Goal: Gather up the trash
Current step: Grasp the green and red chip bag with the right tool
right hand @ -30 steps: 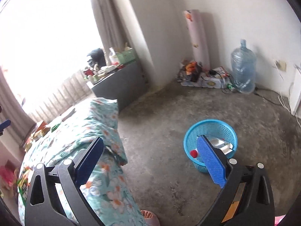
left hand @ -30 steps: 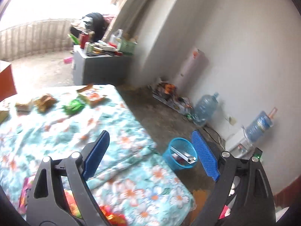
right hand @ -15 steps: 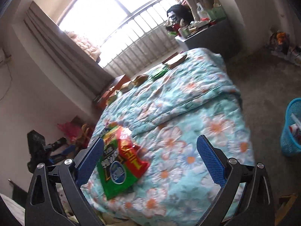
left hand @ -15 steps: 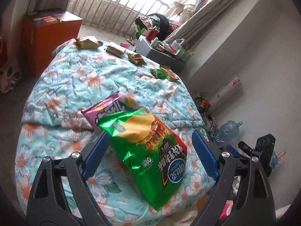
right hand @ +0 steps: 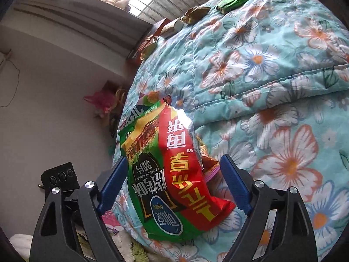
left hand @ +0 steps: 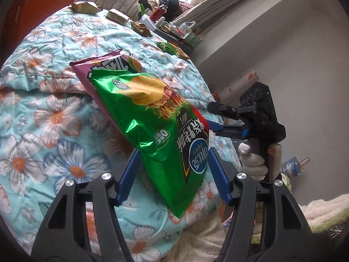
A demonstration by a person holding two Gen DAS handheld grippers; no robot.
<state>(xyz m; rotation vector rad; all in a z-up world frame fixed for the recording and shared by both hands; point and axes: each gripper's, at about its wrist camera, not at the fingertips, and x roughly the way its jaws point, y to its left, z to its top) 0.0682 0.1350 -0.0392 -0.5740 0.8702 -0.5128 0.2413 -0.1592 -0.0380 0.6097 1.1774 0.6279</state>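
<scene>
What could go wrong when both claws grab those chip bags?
Both claws, left and right, have just been closing around the same stacked bags.
1. They may tug the green chip bag against each other and tear it.
2. The red bag or purple bag overlapping it could slip off the quilt's edge.

Both grippers' jaws have narrowed around the green chip bag, seemingly touching.

The left gripper has just been closing on the green chip bag, its blue fingers straddling it. A purple bag lies beneath, toward eleven o'clock on the floral quilt. The right gripper reaches in from three o'clock.
</scene>
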